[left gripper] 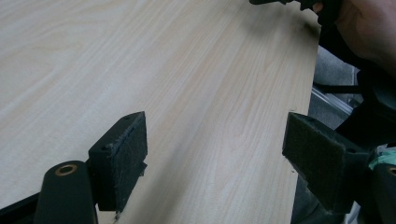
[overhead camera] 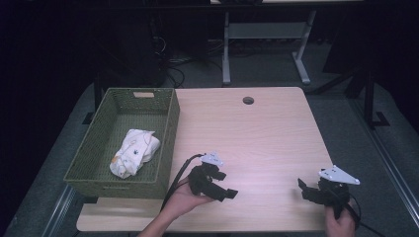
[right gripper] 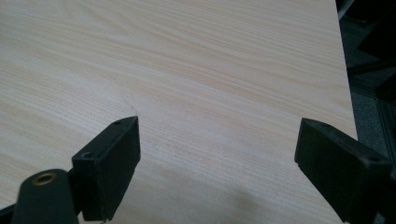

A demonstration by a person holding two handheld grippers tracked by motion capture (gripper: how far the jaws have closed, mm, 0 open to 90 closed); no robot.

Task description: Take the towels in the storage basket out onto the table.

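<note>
Lying crumpled in the basket (overhead camera: pixel 170 123) at the desk's (overhead camera: pixel 257 133) left, the cloth (overhead camera: pixel 134 153) is judged soft, light and limp, best pinched at a raised fold, while the left tool (overhead camera: pixel 221 189) and right tool (overhead camera: pixel 307 190) are both held released and empty over the desk.

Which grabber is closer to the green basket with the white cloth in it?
The left. The left gripper sits just to the right of the green basket, near its front corner. The right gripper is far across the table, near its right edge.
</note>
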